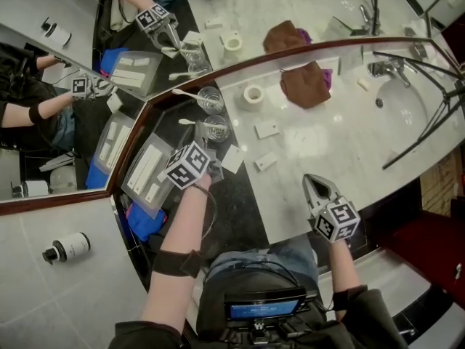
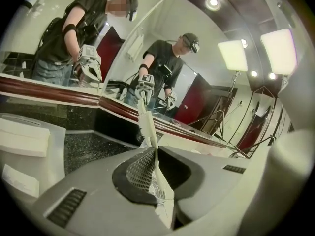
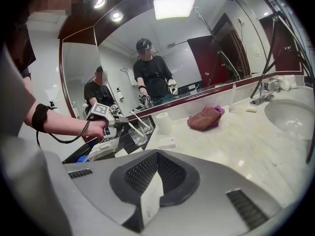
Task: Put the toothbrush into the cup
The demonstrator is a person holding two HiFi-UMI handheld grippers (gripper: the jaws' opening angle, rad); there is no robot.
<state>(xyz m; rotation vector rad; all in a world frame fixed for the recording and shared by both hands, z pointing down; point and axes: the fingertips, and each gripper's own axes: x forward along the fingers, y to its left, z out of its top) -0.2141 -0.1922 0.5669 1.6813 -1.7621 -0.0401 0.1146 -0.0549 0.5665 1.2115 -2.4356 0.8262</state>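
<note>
1. The toothbrush (image 2: 146,127) looks light, stiff and slick; it is best pinched on the handle, leaving the bristles free
2. The left gripper (image 2: 156,156) is clamped on its handle right at the glass cup (image 1: 216,128); I cannot tell whether it is inside
3. That hand reaches forward, tipped slightly down; the right gripper (image 3: 156,166) is closed and empty, over the counter (image 1: 327,144) edge

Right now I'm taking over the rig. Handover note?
Left gripper: shut on the toothbrush, bristle end sticking out past the jaws.
Right gripper: shut, empty.
Two glass cups: the far cup holds another toothbrush. The held brush is at the near cup; can't tell if its end is inside.
Done: grasp. Left: seat the brush in the cup, then release.
</note>
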